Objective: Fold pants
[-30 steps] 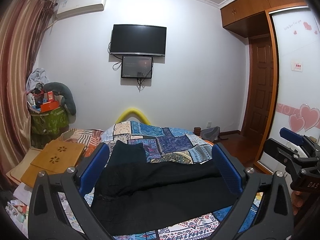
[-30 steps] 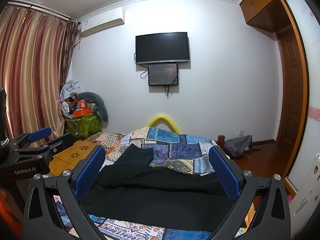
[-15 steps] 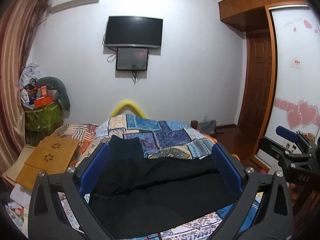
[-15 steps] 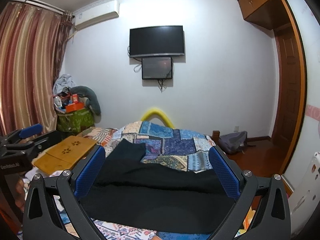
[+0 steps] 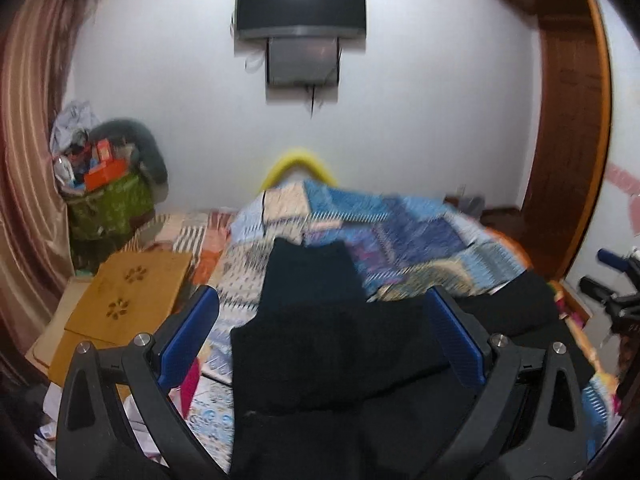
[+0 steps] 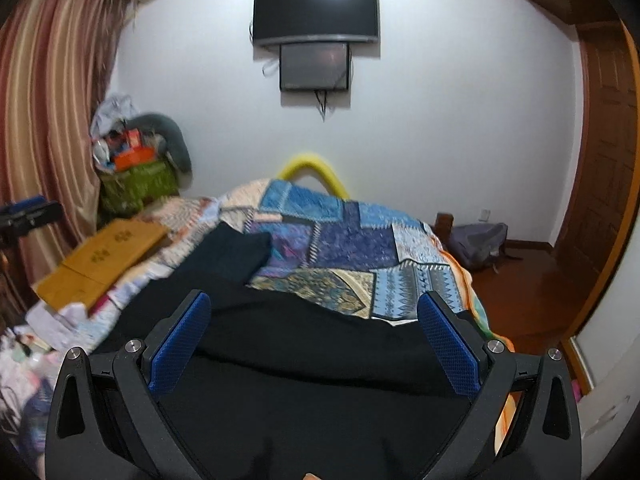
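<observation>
A: Where do the black pants (image 5: 320,344) lie?

B: Spread on the bed, over the patchwork quilt (image 6: 344,256). One leg runs up toward the yellow headboard (image 5: 298,164); the rest lies crosswise near both claws.

A: And the claws?

B: The left claw (image 5: 322,332) stands wide, nothing between its blue pads (image 5: 188,332). The right claw (image 6: 314,342) is equally wide and empty, hovering over the dark cloth.

A: What could go wrong?

B: The fabric is black on black, so I judge layers are hard to tell apart; a pinch might catch only the top layer, or grab quilt along with it. The cloth already bunches near the right edge of the bed, so dragging it could pull it off that side. The wooden lap desk (image 5: 132,292) sits close on the left, and a leg swung that way could snag on it.
</observation>
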### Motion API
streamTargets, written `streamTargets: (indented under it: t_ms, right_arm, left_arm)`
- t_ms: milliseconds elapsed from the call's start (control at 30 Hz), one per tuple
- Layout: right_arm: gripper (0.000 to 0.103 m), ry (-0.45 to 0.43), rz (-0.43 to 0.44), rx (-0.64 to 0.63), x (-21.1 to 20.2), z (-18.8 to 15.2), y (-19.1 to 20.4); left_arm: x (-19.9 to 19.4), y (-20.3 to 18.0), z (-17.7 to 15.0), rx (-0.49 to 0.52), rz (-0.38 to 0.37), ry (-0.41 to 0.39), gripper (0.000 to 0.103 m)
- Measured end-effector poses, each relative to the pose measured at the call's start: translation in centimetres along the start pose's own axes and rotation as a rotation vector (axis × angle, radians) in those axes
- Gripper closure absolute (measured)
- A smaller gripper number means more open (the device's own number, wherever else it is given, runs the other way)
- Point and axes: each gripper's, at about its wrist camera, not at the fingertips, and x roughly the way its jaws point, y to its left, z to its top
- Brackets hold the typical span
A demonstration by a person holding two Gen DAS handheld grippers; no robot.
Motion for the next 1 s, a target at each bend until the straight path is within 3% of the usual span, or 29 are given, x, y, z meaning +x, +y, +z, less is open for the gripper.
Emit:
streamTargets:
  t_ms: [100,300,367,433,500,733,1000]
  right_arm:
    - [0.0,0.079,0.029,-0.01,3.5,-0.7,-1.0]
    - [0.0,0.232,0.098,-0.047,9.3,-2.6,-2.4]
    - [0.001,0.252,0.114,-0.082,10.4,-2.8,-2.4]
    - [0.003,0.281,0.119,-0.097,12.4,-2.6,-2.6]
    - [0.003,0.306,0.125,-0.106,14.0,-2.6,-2.8]
    - [0.013,0.406,0.195,-0.117,19.8,-2.0,-3.5]
    - [0.015,0.523,0.274,-0.222,23.9,-3.1,-1.7]
  left_arm:
    - [5.0,2.8,-0.7,0.005,0.076,0.074,0.0]
    - [14.5,7.9,-5.1,-0.02,0.102,0.316,0.0]
    - [16.9,8.1,-7.0,-0.042,0.072,0.384,0.005]
    - [19.4,9.1,-8.4,-0.066,0.055,0.452,0.019]
    - [21.5,10.5,-9.2,-0.099,0.042,0.51,0.026]
    - [27.9,12.3,-11.9,-0.208,0.016,0.618,0.041]
    - [30.7,14.5,-13.1,-0.328,-0.062,0.612,0.045]
